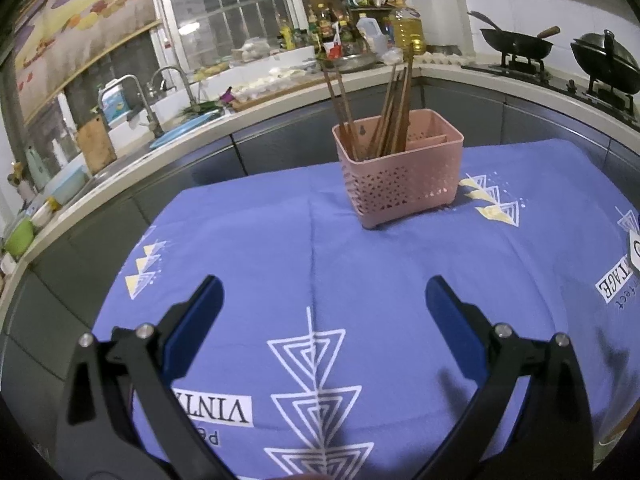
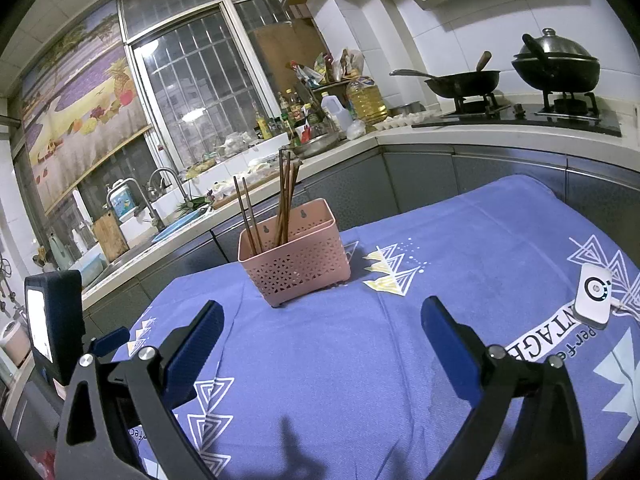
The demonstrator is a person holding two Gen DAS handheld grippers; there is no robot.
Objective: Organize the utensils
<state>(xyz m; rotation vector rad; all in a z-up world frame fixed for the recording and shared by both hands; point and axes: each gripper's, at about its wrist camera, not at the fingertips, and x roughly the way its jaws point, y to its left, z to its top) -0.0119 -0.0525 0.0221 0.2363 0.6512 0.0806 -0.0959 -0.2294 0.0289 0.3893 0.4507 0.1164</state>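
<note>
A pink perforated utensil basket point(image 1: 398, 178) point(image 2: 298, 258) stands upright on the blue patterned tablecloth point(image 1: 256, 248) point(image 2: 460, 248) toward the far side. Several brown wooden chopsticks point(image 1: 394, 116) point(image 2: 286, 196) lean upright inside it, in the left compartment. My left gripper point(image 1: 324, 296) hovers open above the cloth, well short of the basket, with nothing between its blue pads point(image 1: 196, 320). My right gripper point(image 2: 322, 318) is also open and empty, in front of and right of the basket. The left gripper's body point(image 2: 56, 320) shows at the right view's left edge.
A small white device point(image 2: 594, 298) point(image 1: 635, 254) lies on the cloth at the right. Behind the table runs a kitchen counter point(image 1: 280, 100) with a sink and taps point(image 2: 160, 192), bottles point(image 2: 362, 98), and two woks on a stove point(image 2: 556, 68).
</note>
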